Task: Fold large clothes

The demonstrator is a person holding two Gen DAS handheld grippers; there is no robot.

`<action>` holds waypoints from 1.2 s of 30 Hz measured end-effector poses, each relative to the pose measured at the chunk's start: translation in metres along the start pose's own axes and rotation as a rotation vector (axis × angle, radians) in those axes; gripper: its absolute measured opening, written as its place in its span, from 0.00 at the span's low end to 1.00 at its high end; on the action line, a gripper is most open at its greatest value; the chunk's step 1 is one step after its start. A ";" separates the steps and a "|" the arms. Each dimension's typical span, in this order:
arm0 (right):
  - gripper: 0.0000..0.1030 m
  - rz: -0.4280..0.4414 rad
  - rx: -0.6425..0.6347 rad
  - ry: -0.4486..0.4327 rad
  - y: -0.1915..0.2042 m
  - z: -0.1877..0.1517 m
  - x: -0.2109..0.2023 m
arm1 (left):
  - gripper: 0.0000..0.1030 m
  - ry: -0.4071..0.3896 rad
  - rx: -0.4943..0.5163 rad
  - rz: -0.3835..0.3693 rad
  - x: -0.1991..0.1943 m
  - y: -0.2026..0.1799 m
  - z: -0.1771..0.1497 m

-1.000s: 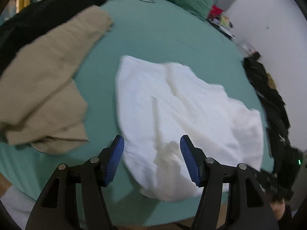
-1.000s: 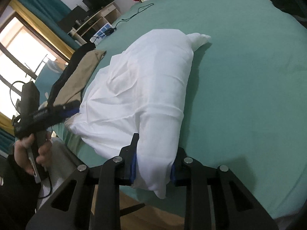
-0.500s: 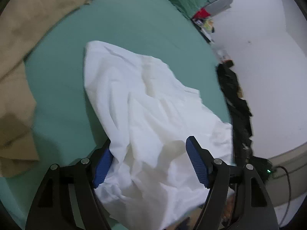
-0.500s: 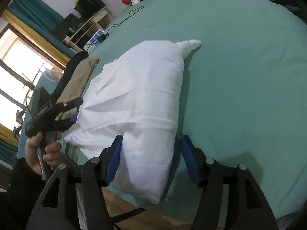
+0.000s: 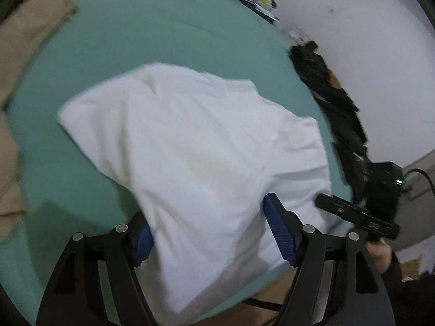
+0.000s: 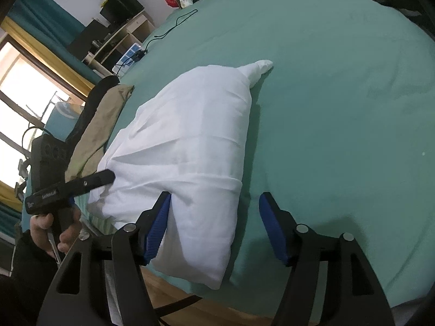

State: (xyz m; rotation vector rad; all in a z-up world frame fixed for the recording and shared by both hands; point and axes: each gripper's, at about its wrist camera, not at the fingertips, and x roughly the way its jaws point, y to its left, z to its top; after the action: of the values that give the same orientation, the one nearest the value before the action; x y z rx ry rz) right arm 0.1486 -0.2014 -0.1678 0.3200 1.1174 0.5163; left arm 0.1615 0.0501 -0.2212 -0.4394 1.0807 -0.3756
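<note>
Lying at the near edge of the green bed, the white garment overhangs the side; nudge it and your fold could slide off. Your left gripper and right gripper both straddle the cloth with jaws spread, gripping nothing. The tan clothes and black clothes crowd either side.

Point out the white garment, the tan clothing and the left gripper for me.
white garment (image 6: 190,146): right wrist view, middle of its folded top.
tan clothing (image 6: 100,127): right wrist view, its upper layer.
left gripper (image 5: 209,231): left wrist view, between its fingertips.
</note>
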 end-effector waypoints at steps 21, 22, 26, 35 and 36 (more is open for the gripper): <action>0.69 -0.057 -0.054 -0.047 -0.004 0.022 0.003 | 0.74 0.041 -0.067 -0.221 0.025 0.010 0.005; 0.69 -0.058 -0.058 -0.044 -0.005 0.022 0.005 | 0.74 0.049 -0.047 -0.201 0.027 0.008 0.005; 0.71 -0.052 -0.061 -0.039 -0.004 0.025 0.013 | 0.74 0.060 0.033 -0.124 0.031 -0.003 0.004; 0.76 -0.021 -0.066 -0.081 -0.002 0.022 0.027 | 0.73 -0.027 0.156 0.060 0.037 -0.027 0.003; 0.77 -0.015 -0.061 -0.091 -0.003 0.021 0.029 | 0.69 -0.042 0.165 0.078 0.036 -0.028 0.002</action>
State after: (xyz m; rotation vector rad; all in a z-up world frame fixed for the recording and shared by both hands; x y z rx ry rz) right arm 0.1784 -0.1880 -0.1829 0.2792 1.0130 0.5168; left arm 0.1764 0.0090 -0.2330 -0.2570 1.0139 -0.3815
